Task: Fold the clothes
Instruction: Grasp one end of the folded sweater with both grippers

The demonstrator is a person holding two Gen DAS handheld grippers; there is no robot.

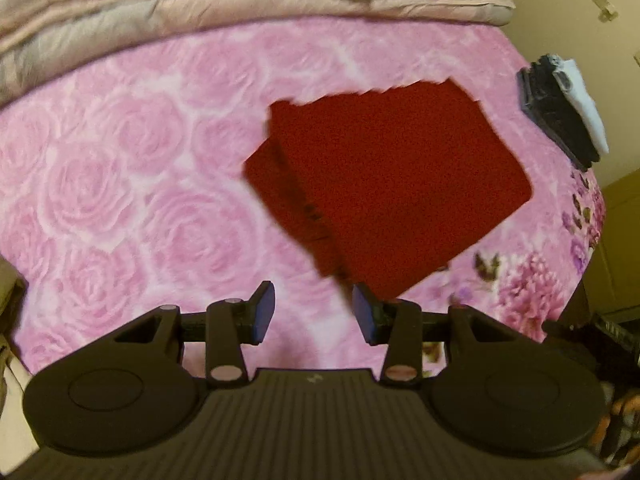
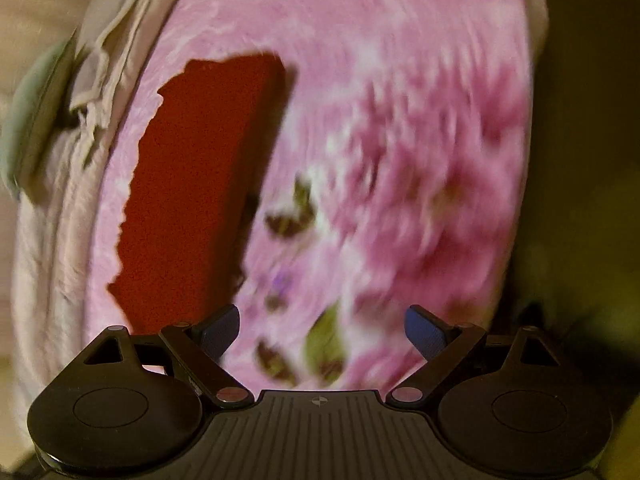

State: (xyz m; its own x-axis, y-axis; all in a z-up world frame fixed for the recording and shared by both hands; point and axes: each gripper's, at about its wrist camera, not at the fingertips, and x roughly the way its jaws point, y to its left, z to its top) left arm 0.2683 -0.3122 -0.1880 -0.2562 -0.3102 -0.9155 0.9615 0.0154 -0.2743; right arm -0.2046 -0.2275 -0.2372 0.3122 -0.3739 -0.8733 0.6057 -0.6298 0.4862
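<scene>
Red folded garment point(image 1: 384, 184) flat on bed point(image 1: 120, 184), long axis slanting away; just ahead of left gripper point(image 1: 314, 312), nearer than right gripper point(image 2: 322, 332); both fingers released, empty.

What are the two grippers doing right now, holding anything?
Left gripper: fingers open, holding nothing; the red cloth lies ahead on the pink bedspread.
Right gripper: fingers wide open, empty.
</scene>
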